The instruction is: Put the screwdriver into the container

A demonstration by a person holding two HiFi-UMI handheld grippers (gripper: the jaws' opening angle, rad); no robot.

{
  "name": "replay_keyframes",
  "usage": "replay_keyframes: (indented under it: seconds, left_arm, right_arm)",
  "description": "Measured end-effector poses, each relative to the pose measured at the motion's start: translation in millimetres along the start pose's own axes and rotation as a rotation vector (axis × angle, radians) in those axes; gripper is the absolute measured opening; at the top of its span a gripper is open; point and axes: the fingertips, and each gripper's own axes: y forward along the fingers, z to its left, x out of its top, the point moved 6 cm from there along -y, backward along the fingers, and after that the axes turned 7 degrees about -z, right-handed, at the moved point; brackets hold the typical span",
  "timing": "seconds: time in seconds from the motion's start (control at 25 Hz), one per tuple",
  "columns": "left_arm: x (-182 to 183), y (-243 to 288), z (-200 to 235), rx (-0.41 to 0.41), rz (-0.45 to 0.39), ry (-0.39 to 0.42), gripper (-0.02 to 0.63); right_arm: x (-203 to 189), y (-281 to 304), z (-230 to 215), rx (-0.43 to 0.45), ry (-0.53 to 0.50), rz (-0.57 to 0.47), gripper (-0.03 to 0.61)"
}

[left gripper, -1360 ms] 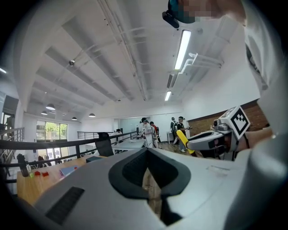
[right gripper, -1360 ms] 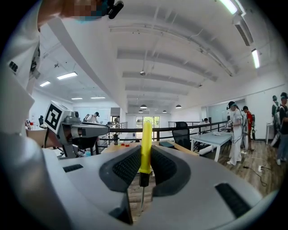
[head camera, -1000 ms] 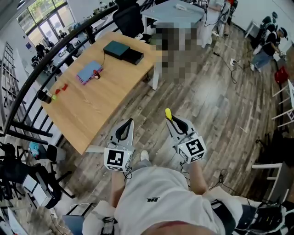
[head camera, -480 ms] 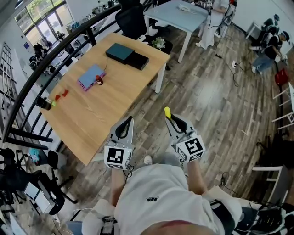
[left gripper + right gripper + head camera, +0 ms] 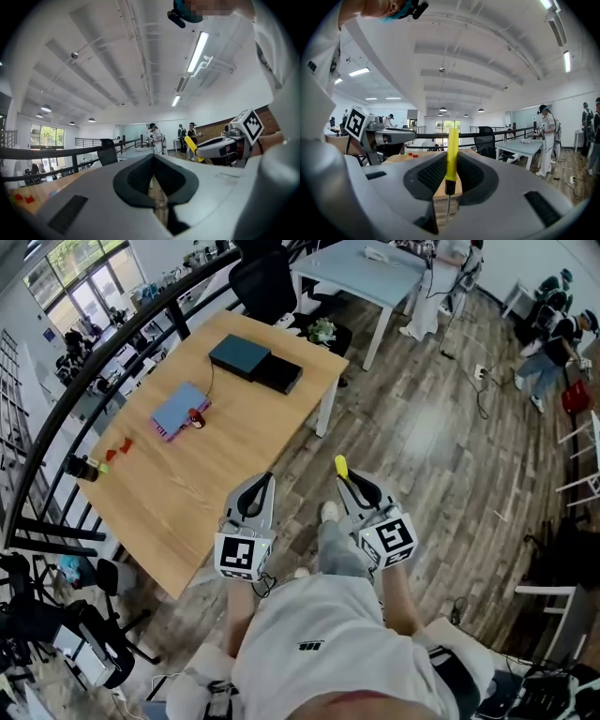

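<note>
The right gripper (image 5: 451, 161) is clamped on the screwdriver (image 5: 451, 157). Its jaws press on either side where the yellow handle meets the black collar. The handle sticks out past the jaw tips, and the thin metal shaft runs back toward the camera. In the head view the yellow handle (image 5: 342, 468) pokes out beyond the right gripper (image 5: 356, 487), which is held close in front of the person's body, above the wooden floor (image 5: 422, 437).

The left gripper (image 5: 153, 158) is closed, its jaw tips meeting with nothing between them; only floor shows through the gap lower down. In the head view the left gripper (image 5: 255, 496) is held beside the right one, apart from it, with its tip near the table's front edge.

The wooden table (image 5: 244, 432) lies ahead and to the left. The screwdriver is well apart from everything on the table. Further along it lie a flat blue thing (image 5: 178, 409) and some small red pieces (image 5: 117, 448). At the far end two dark boxes (image 5: 255, 362) sit side by side. I cannot tell which of these is the container. Beyond stand a black chair (image 5: 262, 277) and a pale blue table (image 5: 361, 273).
</note>
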Motion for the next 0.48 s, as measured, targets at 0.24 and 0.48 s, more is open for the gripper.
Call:
replay_keyframes:
  seconds: [0.24,0.48]
  left_arm:
    - [-12.7,60.1,22.4,0.017,0.005,0.007,0.006]
    - [-26.7,136.4,47.5,0.052,0.036,-0.014,0.006]
  right_arm:
    - [-9.7,47.5,-49.1,0.027,0.011,0.0,0.06]
    - [-13.7,104.1,-115.4,0.063,0.024,0.031,0.059]
